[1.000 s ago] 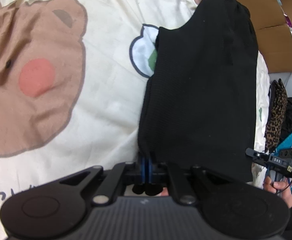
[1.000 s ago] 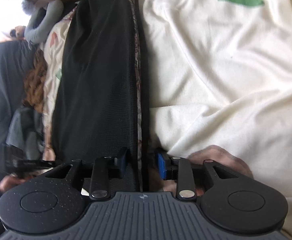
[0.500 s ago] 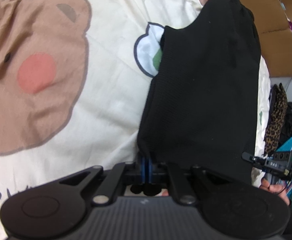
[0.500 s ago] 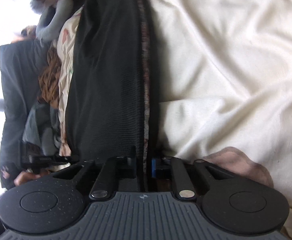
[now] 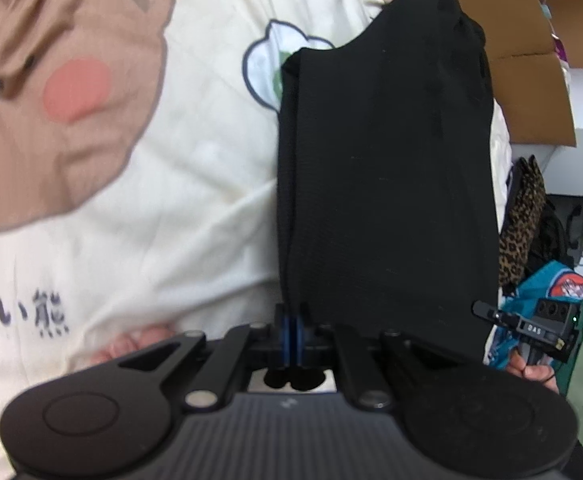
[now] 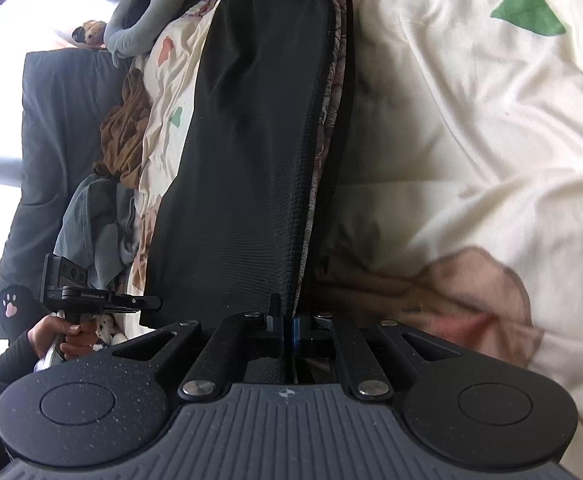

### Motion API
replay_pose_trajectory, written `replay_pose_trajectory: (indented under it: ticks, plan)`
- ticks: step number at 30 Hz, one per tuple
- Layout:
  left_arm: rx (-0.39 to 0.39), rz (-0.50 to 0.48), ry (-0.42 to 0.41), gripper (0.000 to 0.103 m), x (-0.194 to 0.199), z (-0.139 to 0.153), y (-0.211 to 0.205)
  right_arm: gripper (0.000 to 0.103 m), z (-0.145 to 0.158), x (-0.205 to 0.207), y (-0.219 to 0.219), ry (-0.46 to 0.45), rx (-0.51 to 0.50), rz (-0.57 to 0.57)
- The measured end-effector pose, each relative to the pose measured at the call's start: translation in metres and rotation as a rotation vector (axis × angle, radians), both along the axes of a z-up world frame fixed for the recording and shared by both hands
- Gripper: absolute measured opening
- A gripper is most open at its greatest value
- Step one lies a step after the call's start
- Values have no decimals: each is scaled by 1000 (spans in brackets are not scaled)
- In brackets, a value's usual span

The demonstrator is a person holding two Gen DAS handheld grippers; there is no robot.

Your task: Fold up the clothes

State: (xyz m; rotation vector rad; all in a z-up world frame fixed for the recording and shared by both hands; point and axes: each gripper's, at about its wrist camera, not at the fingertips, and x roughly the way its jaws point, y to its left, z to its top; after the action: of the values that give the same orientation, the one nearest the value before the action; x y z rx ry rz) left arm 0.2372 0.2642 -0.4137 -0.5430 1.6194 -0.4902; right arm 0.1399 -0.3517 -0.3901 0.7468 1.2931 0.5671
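A black knit garment lies stretched lengthwise on a cream bedsheet with a bear print. My left gripper is shut on the garment's near left corner. In the right wrist view the same garment runs away from me, with a patterned lining showing along its right edge. My right gripper is shut on its near right corner. Each gripper shows in the other's view: the right one in the left wrist view and the left one in the right wrist view, each at the far side of the garment's near edge.
Cardboard boxes stand beyond the bed at the upper right. A leopard-print cloth and a teal garment hang off the bed's right side. In the right wrist view, brown and grey-blue clothes lie piled at the left.
My right gripper has closed on the garment's edge; its jaws stood apart a second ago. The left gripper has stayed shut on its corner, and the view has shifted slightly.
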Motion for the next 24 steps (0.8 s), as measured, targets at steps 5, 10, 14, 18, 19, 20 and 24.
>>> replay_pose_trajectory:
  ticks: [5,10,14,18,19,20,24]
  plan:
    - [-14,-23,17,3,-2,11,14,1,8,-15,-4,16,2,23]
    - [-22,-48,34,3,-25,22,24,1,15,-30,-4,35,4,54]
    - [-32,-61,51,3,-42,30,21,1,21,-41,-3,52,13,82]
    - [-44,-55,44,3,-58,37,8,1,26,-49,1,54,18,102]
    - [-47,-46,47,3,-60,35,8,1,25,-49,2,56,15,99]
    - [-46,-40,51,3,-60,33,7,1,24,-49,3,57,12,96]
    - [-53,-38,31,3,-50,27,-1,2,20,-48,5,61,6,77]
